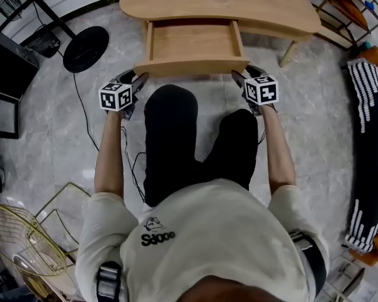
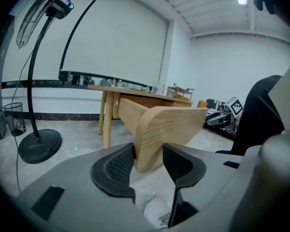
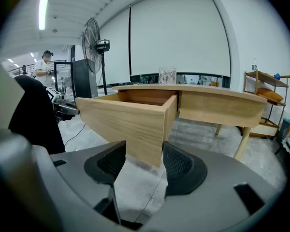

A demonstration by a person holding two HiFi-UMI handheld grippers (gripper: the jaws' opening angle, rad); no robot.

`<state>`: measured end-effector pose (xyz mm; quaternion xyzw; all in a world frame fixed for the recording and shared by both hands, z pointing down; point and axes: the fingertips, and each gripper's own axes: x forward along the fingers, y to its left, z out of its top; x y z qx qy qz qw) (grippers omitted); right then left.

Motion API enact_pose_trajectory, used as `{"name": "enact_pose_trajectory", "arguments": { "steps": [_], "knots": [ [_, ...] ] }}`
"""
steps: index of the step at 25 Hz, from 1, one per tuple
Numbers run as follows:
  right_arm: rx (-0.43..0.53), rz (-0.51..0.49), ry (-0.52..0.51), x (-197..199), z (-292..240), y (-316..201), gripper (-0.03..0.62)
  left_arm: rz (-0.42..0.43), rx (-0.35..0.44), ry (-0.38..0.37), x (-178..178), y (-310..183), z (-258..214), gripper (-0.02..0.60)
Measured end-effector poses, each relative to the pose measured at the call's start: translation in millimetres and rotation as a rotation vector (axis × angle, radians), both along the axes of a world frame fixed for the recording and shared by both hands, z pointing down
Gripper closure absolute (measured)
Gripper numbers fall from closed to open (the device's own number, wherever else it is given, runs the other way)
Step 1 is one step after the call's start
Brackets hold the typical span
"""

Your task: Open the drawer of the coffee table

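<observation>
Underfoot, one grey marbled floor (image 1: pixel 315 106). On it, one pale wooden surface (image 1: pixel 271 8), a low curved coffee table, across the top of the head view. Standing well out from under its near edge, one drawer (image 1: pixel 194 46), open and bare inside, with the front panel just ahead of the person's two dark-trousered legs (image 1: pixel 170 124). Beyond the left end of the surface, one standing fan (image 1: pixel 85 48): only round base and pole from the head view, cage and motor only from the two gripper views. Past the right end, one small wooden rack (image 3: pixel 263 95).

Two tongs, one per hand. Left tongs (image 2: pixel 149 156) closed at moderate width on the left end of the drawer front, a ribbed pad against each face. Right tongs (image 3: pixel 144 156) closed likewise on the right end. Pad-to-wood contact readable only in the gripper views; from the head view, mostly a marker cube (image 1: pixel 116 96) atop each, flanking the front panel.

Smaller still: one clear patterned jar (image 3: pixel 167 75) on the surface, back from the near edge, behind the drawer. One wire wastebasket (image 2: pixel 12 117), in the left gripper view alone. One distant person (image 3: pixel 43 64), in the right gripper view alone.
</observation>
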<state>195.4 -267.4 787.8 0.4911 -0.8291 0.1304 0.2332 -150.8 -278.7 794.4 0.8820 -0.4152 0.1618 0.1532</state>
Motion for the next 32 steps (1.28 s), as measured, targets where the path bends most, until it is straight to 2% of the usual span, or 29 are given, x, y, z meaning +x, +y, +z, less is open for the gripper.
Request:
{"name": "enact_pose_trajectory", "arguments": {
  "steps": [9,32],
  "knots": [
    [-0.012,-0.007,0.017,2.5,7.9,6.3,0.365,-0.007,0.01,0.004,2.2,4.3,7.5,0.385],
    [-0.068,0.021,0.019,4.1,51.7,-0.4,0.365,0.026,-0.083,-0.114,6.4,2.8,57.6,0.382]
  ]
}}
